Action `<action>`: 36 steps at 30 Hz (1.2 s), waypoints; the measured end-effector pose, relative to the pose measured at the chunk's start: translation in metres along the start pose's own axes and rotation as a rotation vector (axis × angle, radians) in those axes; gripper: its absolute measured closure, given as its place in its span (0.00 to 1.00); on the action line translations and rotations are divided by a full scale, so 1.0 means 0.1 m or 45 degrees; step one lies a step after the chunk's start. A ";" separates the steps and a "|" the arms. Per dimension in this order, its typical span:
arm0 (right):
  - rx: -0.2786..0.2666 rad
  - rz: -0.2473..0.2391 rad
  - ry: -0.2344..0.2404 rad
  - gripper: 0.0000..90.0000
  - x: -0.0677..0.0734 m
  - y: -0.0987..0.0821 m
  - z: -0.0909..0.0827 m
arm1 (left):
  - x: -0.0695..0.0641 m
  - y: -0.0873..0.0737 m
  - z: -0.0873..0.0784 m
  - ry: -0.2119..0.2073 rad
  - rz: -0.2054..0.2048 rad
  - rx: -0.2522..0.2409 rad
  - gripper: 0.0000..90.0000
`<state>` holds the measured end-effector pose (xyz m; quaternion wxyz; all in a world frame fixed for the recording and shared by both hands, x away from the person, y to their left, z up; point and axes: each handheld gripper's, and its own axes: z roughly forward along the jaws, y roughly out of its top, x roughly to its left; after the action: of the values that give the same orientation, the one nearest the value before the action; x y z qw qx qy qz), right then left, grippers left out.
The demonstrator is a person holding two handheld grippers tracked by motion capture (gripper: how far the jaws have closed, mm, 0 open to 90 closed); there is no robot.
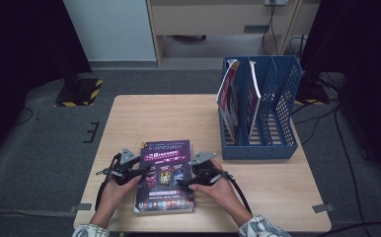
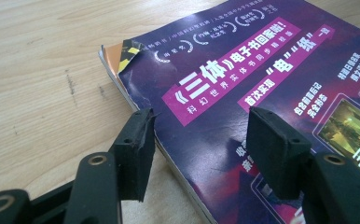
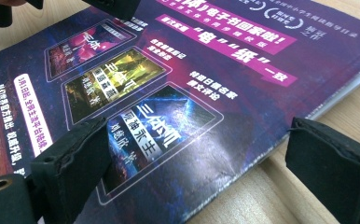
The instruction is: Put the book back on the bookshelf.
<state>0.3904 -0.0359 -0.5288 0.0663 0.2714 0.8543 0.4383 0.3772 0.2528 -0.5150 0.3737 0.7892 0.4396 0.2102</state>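
A purple magazine (image 1: 165, 175) with pink title bands lies flat on the wooden table (image 1: 144, 118), near its front edge. My left gripper (image 1: 138, 173) sits at the magazine's left edge. In the left gripper view the jaws (image 2: 199, 126) stand apart: one pad (image 2: 136, 149) is beside the magazine's (image 2: 262, 70) edge and the other is over the cover. My right gripper (image 1: 186, 181) is at the right edge. Its jaws (image 3: 199, 135) are wide apart, one pad (image 3: 75, 158) over the cover (image 3: 192, 70) and the other over bare table. Neither gripper clamps anything.
A blue slotted file rack (image 1: 272, 113) stands at the table's back right, with magazines (image 1: 230, 98) upright in its left slot. The other slots hold nothing. Bare wood lies left of and behind the flat magazine. The person's hands and sleeves enter from the bottom.
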 end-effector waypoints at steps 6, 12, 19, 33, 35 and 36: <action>0.019 0.020 -0.007 0.05 -0.02 0.00 -0.01 | -0.04 0.02 0.01 -0.001 0.042 -0.001 0.47; 0.029 0.054 -0.016 0.01 -0.05 -0.02 -0.01 | -0.08 0.03 0.03 -0.013 0.074 -0.009 0.47; -0.007 0.064 0.000 0.00 -0.07 -0.06 -0.01 | -0.09 0.02 0.03 -0.007 0.072 -0.019 0.47; 0.018 0.173 0.049 0.01 -0.16 -0.08 0.03 | -0.08 0.00 0.04 -0.013 0.022 -0.027 0.46; 0.025 0.193 0.065 0.00 -0.17 -0.07 0.04 | -0.08 -0.01 0.04 -0.016 0.013 -0.028 0.46; 0.023 0.184 0.063 0.00 -0.18 -0.07 0.04 | -0.08 0.00 0.04 -0.016 0.013 -0.027 0.46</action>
<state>0.4043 -0.0453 -0.5391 0.0107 0.3221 0.8378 0.4407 0.3754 0.2451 -0.5177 0.3838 0.7888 0.4308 0.2119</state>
